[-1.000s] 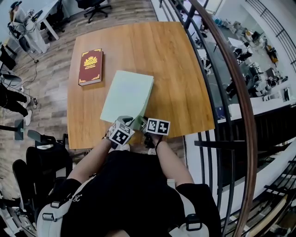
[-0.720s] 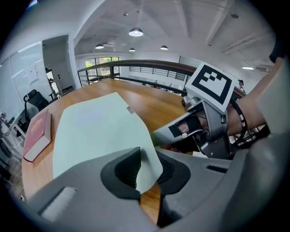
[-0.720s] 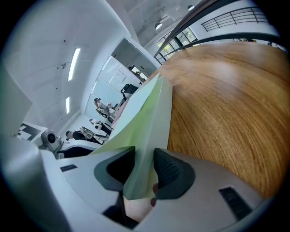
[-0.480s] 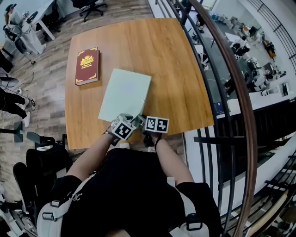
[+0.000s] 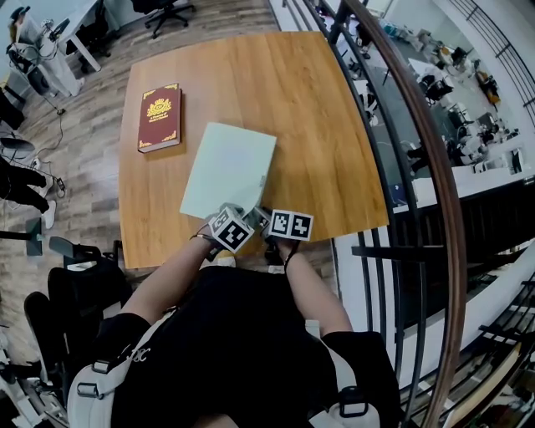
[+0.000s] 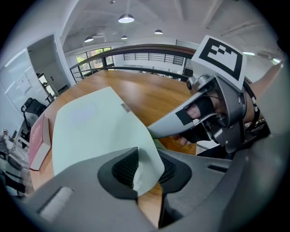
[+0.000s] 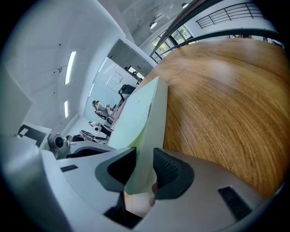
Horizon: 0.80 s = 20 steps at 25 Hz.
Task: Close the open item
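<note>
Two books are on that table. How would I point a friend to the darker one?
Find the wooden table beside the railing. On its far left part, away from the person, lies a dark red book. The gold emblem on its cover sets it apart from the bigger, plain pale green book nearer the person.

A wooden table (image 5: pixel 276 92) stands on a plank floor (image 5: pixel 92 159). At its right runs a dark railing with a brown handrail (image 5: pixel 454 267). An office chair (image 5: pixel 167 10) stands beyond the table. Round ceiling lights (image 6: pixel 126 18) shine above white walls (image 6: pixel 43 59) and far windows (image 6: pixel 93 55).
</note>
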Each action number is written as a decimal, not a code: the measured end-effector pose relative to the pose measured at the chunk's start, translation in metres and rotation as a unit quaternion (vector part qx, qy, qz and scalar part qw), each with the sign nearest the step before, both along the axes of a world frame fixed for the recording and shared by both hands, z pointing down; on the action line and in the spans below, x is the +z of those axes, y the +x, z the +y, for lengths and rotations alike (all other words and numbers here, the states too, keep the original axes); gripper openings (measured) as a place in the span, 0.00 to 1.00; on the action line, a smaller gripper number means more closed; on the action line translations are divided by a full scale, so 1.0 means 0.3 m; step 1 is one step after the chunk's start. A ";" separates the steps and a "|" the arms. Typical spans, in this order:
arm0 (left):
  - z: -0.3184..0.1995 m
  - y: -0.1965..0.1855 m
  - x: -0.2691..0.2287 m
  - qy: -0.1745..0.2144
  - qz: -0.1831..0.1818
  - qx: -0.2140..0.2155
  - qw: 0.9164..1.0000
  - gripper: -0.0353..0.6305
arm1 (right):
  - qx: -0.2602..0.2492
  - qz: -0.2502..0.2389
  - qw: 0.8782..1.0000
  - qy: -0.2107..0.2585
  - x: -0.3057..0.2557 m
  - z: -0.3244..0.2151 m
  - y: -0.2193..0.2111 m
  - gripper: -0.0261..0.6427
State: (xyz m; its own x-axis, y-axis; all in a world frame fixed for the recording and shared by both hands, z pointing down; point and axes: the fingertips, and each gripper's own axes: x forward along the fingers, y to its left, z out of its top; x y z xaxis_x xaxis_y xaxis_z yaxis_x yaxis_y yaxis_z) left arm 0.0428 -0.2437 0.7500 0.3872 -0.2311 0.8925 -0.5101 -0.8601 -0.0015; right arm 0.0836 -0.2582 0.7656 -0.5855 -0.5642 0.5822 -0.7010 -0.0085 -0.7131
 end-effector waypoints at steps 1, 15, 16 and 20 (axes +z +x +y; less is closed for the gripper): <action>-0.001 -0.003 0.001 0.002 -0.002 0.001 1.000 0.16 | 0.001 0.003 1.000 0.001 -0.003 -0.002 0.004 0.21; 0.031 0.020 -0.033 -0.044 0.088 -0.028 0.995 0.46 | 0.070 0.066 0.989 0.113 -0.223 -0.079 0.162 0.04; 0.025 0.016 -0.049 -0.046 0.102 -0.038 0.993 0.46 | 0.065 0.087 0.985 0.137 -0.256 -0.086 0.164 0.04; -0.011 0.002 -0.096 -0.031 0.170 -0.084 0.981 0.46 | 0.045 0.164 0.959 0.225 -0.408 -0.094 0.169 0.04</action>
State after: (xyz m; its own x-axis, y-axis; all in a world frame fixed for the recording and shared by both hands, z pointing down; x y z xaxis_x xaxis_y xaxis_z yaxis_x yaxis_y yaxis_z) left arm 0.0435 -0.2469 0.7211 0.6264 -0.2664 0.7326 -0.6065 -0.7569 0.2433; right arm 0.1344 -0.2863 0.6433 -0.3499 -0.8415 0.4117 -0.8990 0.1780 -0.4002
